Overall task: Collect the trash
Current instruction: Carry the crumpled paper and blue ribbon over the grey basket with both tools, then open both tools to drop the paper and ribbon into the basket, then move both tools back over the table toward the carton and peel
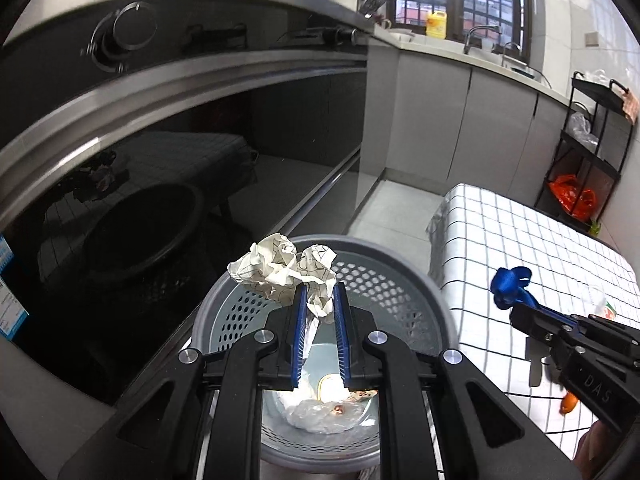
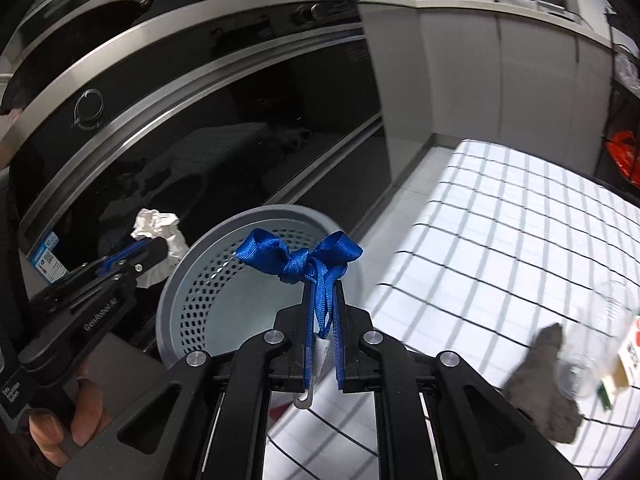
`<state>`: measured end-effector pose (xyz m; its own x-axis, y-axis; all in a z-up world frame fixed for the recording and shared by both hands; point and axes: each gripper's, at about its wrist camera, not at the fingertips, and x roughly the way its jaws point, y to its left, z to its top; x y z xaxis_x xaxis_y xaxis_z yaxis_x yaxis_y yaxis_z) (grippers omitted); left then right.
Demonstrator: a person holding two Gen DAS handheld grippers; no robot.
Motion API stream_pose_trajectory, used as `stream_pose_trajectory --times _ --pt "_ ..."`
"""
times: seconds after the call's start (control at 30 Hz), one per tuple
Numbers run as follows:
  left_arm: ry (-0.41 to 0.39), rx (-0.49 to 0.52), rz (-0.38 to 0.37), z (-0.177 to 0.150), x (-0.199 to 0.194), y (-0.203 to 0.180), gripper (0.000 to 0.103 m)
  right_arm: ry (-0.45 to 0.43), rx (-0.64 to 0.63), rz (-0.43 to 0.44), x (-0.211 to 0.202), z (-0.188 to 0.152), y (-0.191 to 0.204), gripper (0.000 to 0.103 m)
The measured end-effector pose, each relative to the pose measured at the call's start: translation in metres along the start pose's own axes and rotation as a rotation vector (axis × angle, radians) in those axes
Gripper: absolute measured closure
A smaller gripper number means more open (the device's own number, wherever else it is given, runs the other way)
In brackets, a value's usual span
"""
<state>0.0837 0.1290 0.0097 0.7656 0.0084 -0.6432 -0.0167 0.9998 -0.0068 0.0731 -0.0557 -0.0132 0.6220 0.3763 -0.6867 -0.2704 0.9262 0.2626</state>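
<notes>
Crumpled paper [image 1: 284,274] clamped in left gripper [image 1: 320,292] above bin [image 1: 400,256].

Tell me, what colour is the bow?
Blue. The bow shows best in the right wrist view, held in the right gripper.

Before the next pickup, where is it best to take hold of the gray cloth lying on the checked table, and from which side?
Probably from above, at the raised, bunched upper end of the gray cloth. It lies flat and limp on the checked table, so no edge stands up elsewhere. A clear cup lies close on its right; come in from its left side.
</notes>
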Motion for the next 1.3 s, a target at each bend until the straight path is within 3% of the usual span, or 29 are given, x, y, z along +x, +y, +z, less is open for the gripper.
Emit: stream_pose_trajectory --times 0.6,0.9,0.97,1.03,1.13,1.3 --pt "0.12 -0.017 0.036 -0.005 0.033 0.022 0.089 0.095 -0.06 0.037 0.073 0.005 0.031 0.095" --pt "0.139 -0.032 0.048 -0.003 0.036 0.029 0.086 0.081 -0.064 0.045 0.076 0.003 0.03 0.092" --pt "0.146 -0.038 0.052 -0.003 0.038 0.03 0.08 0.07 -0.071 0.037 0.073 0.002 0.032 0.084" --pt "0.149 -0.047 0.054 -0.003 0.038 0.031 0.065 0.053 -0.068 0.028 0.068 0.002 0.031 0.054" --pt "0.128 -0.056 0.074 -0.002 0.035 0.034 0.045 0.037 -0.058 0.024 0.063 0.003 0.03 0.051" --pt "0.129 -0.059 0.076 -0.003 0.035 0.036 0.045 0.04 -0.057 0.02 0.063 0.002 0.029 0.051"
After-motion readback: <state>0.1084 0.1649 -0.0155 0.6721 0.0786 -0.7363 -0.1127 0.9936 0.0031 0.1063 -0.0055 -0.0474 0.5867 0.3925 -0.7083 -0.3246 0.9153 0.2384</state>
